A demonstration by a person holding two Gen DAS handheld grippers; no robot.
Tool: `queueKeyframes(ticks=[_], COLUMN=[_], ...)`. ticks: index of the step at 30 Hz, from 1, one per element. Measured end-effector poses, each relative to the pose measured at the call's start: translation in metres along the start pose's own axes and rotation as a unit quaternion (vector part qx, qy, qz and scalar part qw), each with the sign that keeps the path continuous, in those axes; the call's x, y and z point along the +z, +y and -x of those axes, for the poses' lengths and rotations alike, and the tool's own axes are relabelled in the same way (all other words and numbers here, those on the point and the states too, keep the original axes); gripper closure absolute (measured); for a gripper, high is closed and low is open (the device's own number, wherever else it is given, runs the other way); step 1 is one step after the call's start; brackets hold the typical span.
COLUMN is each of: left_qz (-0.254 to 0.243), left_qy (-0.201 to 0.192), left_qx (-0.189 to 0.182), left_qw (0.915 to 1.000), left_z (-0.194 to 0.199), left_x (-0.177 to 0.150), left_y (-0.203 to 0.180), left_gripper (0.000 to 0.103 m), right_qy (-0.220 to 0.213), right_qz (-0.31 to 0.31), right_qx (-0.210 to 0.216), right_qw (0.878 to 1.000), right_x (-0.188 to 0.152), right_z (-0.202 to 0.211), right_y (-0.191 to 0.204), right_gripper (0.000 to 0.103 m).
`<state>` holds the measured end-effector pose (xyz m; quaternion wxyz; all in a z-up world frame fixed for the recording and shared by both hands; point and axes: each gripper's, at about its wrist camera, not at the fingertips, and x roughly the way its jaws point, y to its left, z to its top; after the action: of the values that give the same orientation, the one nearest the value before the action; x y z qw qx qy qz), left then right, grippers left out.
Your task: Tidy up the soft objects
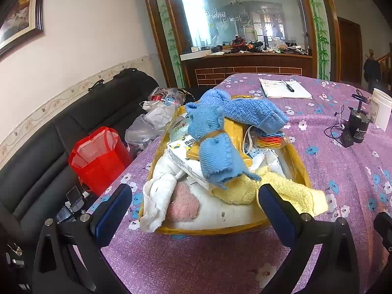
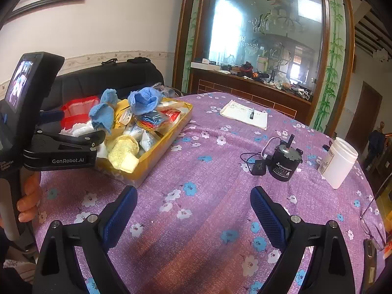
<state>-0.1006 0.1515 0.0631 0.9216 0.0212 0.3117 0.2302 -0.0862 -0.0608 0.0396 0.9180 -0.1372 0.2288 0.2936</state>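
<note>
Both grippers are wide open and empty, so nothing's grabbed yet. Left gripper (image 1: pixel 196 201) faces the yellow tray (image 1: pixel 297 161); I'd pinch the blue towel (image 1: pixel 215 137) on top next.

The right gripper (image 2: pixel 193 210) is seen at the bottom of the frame, its blue-padded fingers (image 2: pixel 120 216) spread wide above the purple flowered bench (image 2: pixel 208 171). At centre left a yellow tray (image 2: pixel 169 142) is heaped with a blue towel (image 2: pixel 144 99), a yellow towel (image 2: pixel 123 153) and small packets. The left gripper (image 2: pixel 61 150) is held at the left edge, just beside the tray. At right, a black motor (image 2: pixel 285 163) stands near a white jar (image 2: pixel 339 163).
</note>
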Motion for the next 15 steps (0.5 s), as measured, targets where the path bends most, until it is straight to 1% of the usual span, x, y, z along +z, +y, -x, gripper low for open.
queueKeyframes(ticks=[15], left_qz=[0.001], left_qy=[0.002], left_qx=[-0.002], left_qw=[1.0], left_z=[-0.0004], left_x=[-0.001], left_y=[0.0022], left_gripper=[0.0], right_qy=[0.003], right_qz=[-0.002], right_qx=[0.0], right_qw=[1.0], right_x=[-0.0008], right_z=[-0.0013], right_y=[-0.001], right_gripper=[0.007])
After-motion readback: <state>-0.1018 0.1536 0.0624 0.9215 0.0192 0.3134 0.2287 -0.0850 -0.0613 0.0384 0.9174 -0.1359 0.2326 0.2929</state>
